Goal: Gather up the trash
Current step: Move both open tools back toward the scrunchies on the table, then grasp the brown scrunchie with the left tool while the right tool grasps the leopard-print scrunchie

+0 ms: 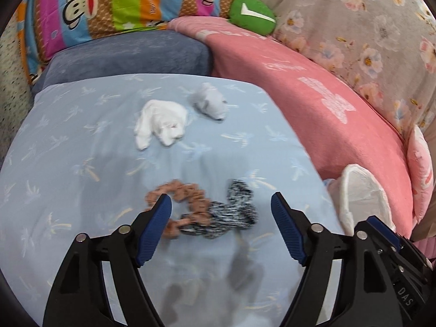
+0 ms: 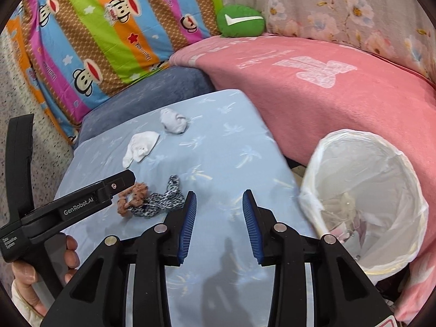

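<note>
Left gripper (image 1: 221, 206): its fingers are wide apart and hold nothing. It hangs just over the two hair bands, likely to get ready for a grab.
Right gripper (image 2: 219, 205): its fingers are partly apart with only bare sheet between them. It sits between the hair bands and the bin, so it looks ready to help.
Brown band (image 1: 179, 196): a crinkly cloth ring, soft and bumpy, flat on the bed.
Speckled band (image 1: 231, 212): black and white, fuzzy, twisted up, touching the brown one.
White wad (image 1: 162, 124): a crumpled tissue, soft and lumpy, farther up the bed. This looks like trash.
Grey wad (image 1: 209, 100): a scrunched ball just beside the white one.
Bin (image 2: 365, 201): round, with a thin see-through bag over its rim. It stands right by the bed edge, so trash drops in easily.
Bed (image 1: 54, 150): smooth pale blue sheet with palm trees.
</note>
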